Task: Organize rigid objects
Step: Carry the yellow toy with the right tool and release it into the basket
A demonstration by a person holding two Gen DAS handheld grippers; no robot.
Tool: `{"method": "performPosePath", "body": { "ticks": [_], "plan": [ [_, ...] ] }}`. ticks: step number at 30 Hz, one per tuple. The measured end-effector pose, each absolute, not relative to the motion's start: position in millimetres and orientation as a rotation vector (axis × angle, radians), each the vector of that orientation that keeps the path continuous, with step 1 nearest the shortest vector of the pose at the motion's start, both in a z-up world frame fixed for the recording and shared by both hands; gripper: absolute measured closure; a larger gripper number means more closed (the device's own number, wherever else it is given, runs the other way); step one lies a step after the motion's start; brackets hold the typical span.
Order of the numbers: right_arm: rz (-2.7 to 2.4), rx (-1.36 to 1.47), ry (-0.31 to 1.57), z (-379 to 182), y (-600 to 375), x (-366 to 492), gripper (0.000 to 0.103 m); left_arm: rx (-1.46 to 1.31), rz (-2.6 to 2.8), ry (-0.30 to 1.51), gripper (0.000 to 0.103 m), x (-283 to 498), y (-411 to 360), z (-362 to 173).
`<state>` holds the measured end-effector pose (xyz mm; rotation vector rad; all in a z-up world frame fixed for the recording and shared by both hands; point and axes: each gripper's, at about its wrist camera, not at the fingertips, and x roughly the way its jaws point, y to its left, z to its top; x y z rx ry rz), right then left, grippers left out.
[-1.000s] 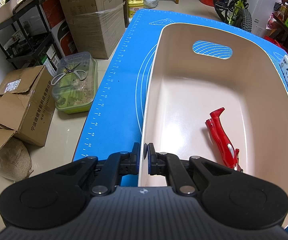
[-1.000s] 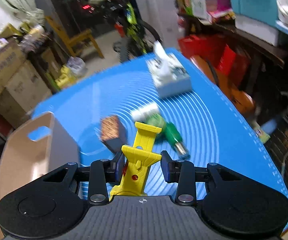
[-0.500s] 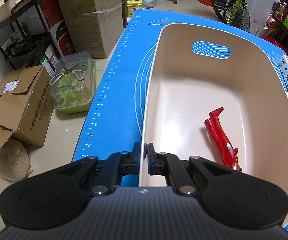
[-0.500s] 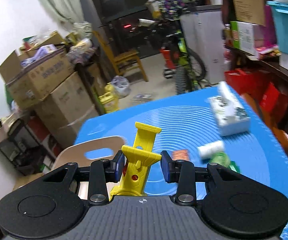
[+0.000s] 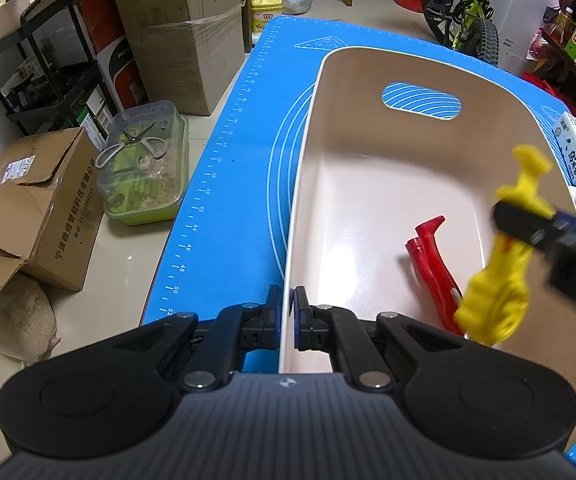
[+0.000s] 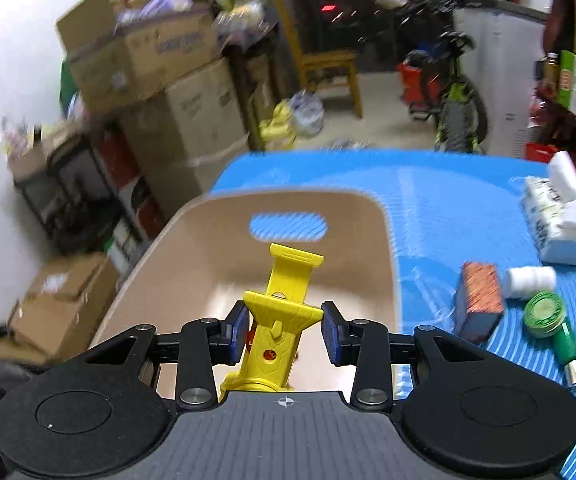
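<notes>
Two grippers are engaged: the beige bin [image 5: 427, 184] is pinched at its near rim by the left gripper [image 5: 286, 322], and the yellow toy [image 6: 276, 320], clamped in the right gripper [image 6: 284, 332] above the bin, should be lowered beside the red toy [image 5: 433, 268] before release.

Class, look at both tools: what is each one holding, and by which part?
The right tool holds the yellow toy around its wide middle section. The left tool is clamped on the beige bin at its near-left rim.
</notes>
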<state>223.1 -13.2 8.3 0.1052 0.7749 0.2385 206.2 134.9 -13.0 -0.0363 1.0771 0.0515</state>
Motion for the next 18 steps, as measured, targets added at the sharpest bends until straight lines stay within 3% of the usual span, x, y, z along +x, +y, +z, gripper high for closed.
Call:
{"method": "performPosePath", "body": {
  "ticks": [15, 18],
  "plan": [
    [0.272, 0.048, 0.901, -10, -3, 231, 0.053, -0.034, 0.051, 1.077, 0.096, 206, 135, -12],
    [0.263, 0.056, 0.854, 0, -11, 224, 0.037, -0.034, 0.050, 1.077, 0.096, 207, 135, -12]
  ]
}}
